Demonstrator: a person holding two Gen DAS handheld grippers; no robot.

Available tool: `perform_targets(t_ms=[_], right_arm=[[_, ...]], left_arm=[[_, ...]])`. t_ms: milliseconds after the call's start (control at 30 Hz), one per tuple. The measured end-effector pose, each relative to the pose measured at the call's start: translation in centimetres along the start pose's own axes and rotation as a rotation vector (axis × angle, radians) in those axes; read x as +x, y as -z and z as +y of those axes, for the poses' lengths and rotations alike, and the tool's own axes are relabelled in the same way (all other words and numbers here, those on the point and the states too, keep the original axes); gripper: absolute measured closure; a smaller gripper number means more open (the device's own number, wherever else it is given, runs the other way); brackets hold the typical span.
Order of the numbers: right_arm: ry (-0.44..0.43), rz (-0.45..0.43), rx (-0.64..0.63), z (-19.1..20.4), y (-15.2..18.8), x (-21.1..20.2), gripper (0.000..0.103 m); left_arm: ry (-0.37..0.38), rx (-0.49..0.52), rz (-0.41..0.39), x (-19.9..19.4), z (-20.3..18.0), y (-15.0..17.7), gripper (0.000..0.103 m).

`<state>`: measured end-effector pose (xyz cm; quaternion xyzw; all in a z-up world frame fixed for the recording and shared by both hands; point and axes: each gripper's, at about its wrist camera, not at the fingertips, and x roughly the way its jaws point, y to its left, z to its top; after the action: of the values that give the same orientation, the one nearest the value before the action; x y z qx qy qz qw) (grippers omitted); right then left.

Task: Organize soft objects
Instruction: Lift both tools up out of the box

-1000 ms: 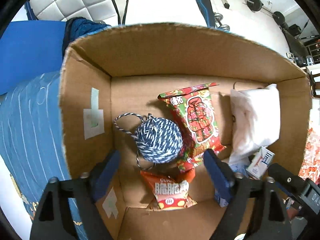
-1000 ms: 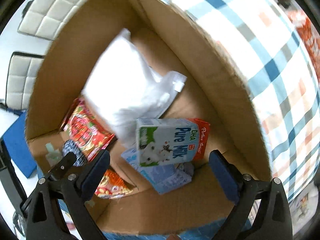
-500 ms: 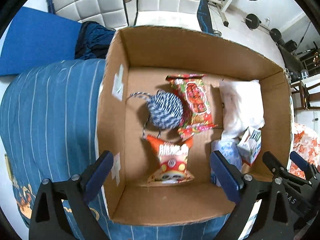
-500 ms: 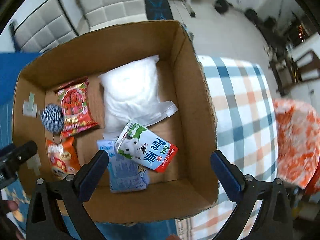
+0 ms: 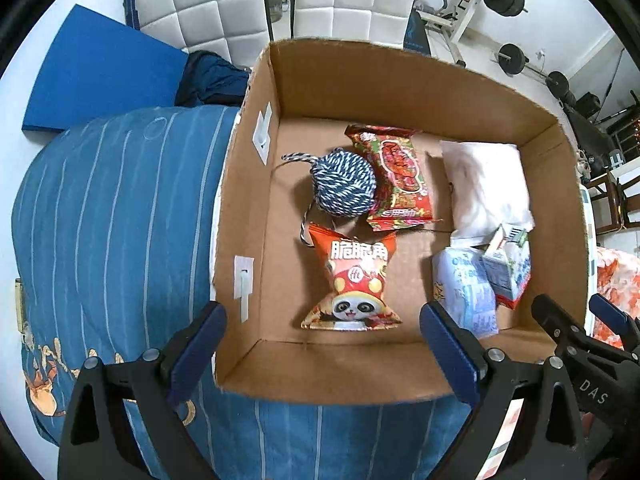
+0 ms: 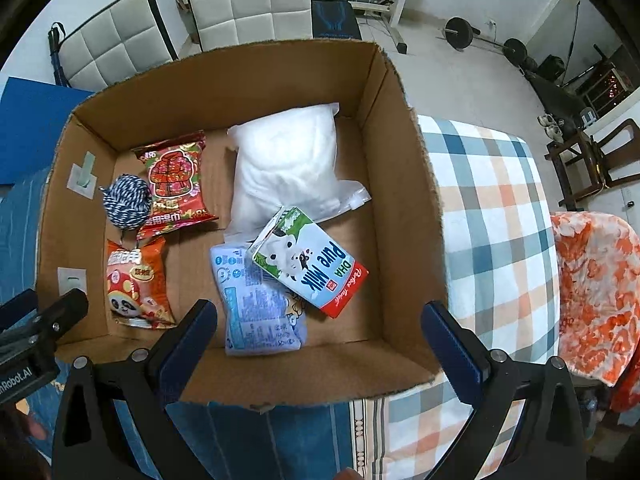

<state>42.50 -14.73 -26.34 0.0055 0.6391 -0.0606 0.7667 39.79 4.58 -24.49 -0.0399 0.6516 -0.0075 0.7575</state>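
Six items lie on the floor of the open brown cardboard box [image 6: 404, 184]: a blue-and-white ball of twine [image 6: 127, 203] near the left wall, a red-and-green foil snack packet [image 6: 174, 182] touching it, an orange panda-print snack bag [image 6: 134, 284] just below the twine, a white soft plastic pouch [image 6: 288, 164] toward the far right, a pale blue tissue pack [image 6: 256, 304] at the near side, and a green-and-white "Pure Milk" carton [image 6: 310, 260] lying tilted across the tissue pack and the pouch's lower edge. Judged from this layout, collection into the box appears largely complete; no further loose item is visible on the blue striped bedding [image 5: 120, 220] to the left or the plaid cloth [image 6: 492, 216] to the right. What may remain is tidying the overlapped carton, if required. The left gripper [image 5: 320, 344] hangs above the box's near-left wall, jaws having just been opening and now spread wide with nothing between them. The right gripper [image 6: 320, 336] hovers over the near edge, jaws likewise spread, nothing held. Both point downward, clear of the contents.
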Motion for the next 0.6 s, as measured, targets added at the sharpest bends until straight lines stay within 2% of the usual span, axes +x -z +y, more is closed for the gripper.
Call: perform_targets(t_ms=[167,333,600], right_arm=[[-0.029,-0.056,0.007,-1.2,1.3,-3.6,0.000],[-0.059,-0.164,0.012,-2.7,3.7,-10.2,0.000],[-0.107,-0.292,0.021,-4.9,9.3,-20.8,0.000]], left_arm=[[0.011,0.003,-0.060,-3.1,-0.7,1.2,0.004],[0.006,0.035,-0.185,-10.1,-2.1,4.4,0.004],[0.006,0.062,-0.315,-19.4,-3.7,9.1,0.004]])
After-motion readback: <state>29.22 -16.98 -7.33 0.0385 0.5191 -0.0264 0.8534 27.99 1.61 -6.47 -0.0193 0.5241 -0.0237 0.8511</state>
